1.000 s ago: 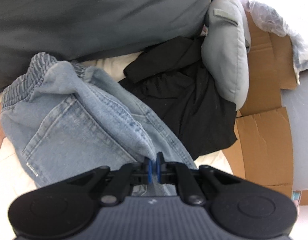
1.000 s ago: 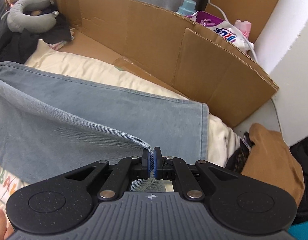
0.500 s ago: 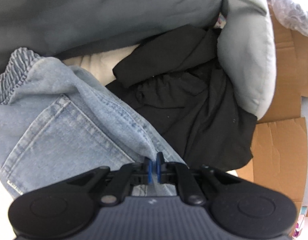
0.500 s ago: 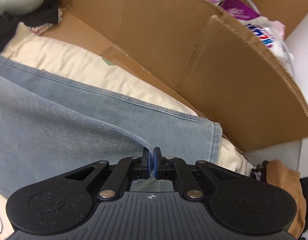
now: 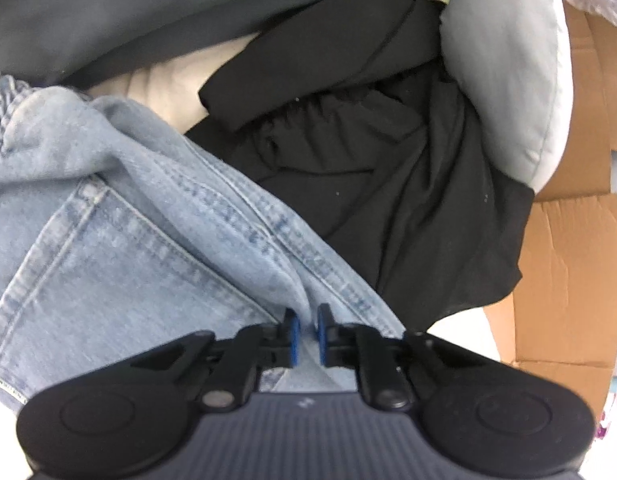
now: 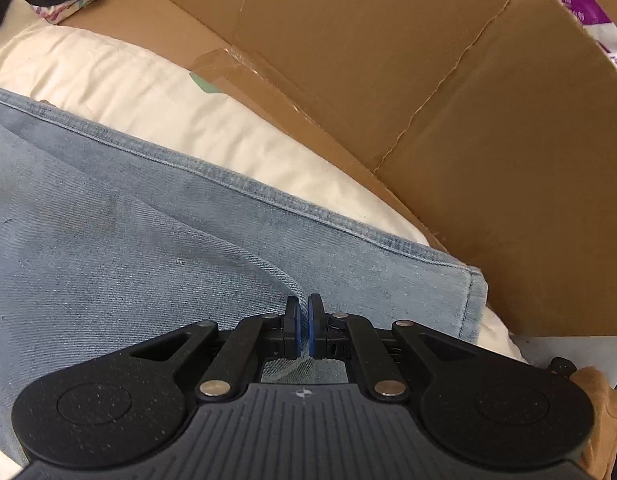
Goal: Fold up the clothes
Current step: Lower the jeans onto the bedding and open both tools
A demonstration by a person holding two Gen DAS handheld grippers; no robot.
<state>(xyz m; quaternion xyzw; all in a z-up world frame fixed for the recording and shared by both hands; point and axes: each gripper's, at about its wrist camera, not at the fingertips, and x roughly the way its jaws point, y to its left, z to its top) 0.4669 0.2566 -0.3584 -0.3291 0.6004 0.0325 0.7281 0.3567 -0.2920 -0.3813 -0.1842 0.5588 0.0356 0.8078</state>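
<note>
1. Left of the left gripper [image 5: 306, 334], the jeans [image 5: 120, 248] spread out with a stitched back pocket facing up and the gathered elastic waistband bunched at the far left edge of the view. This is the waist end, so this hand seems to be steering the top of the garment.
2. The left gripper has its blue pads [image 5: 294, 340] pressed on a raised ridge of denim beside the double-stitched seam. Pinching near a seam probably gives a firmer hold than loose cloth would.
3. Ahead and to the right of that gripper lies a crumpled black garment [image 5: 388, 184], with a grey cushion [image 5: 512, 80] curving around its far side. Both sit clear of the denim, likely waiting their turn.
4. In the right wrist view, a broad smooth panel of the jeans [image 6: 108, 264] fills the space left of the right gripper [image 6: 303, 330], lying flat on a cream bedsheet [image 6: 188, 108].
5. The right gripper is pressed together on a thin fold edge of denim that rises to its pads [image 6: 315, 328]. Holding that edge lets the upper layer be laid over the lower leg.
6. Right of and ahead of it, the leg hem [image 6: 474, 300] ends just short of a cardboard wall [image 6: 448, 100]. The wall bounds the working area, so the fold probably has to land short of it.
</note>
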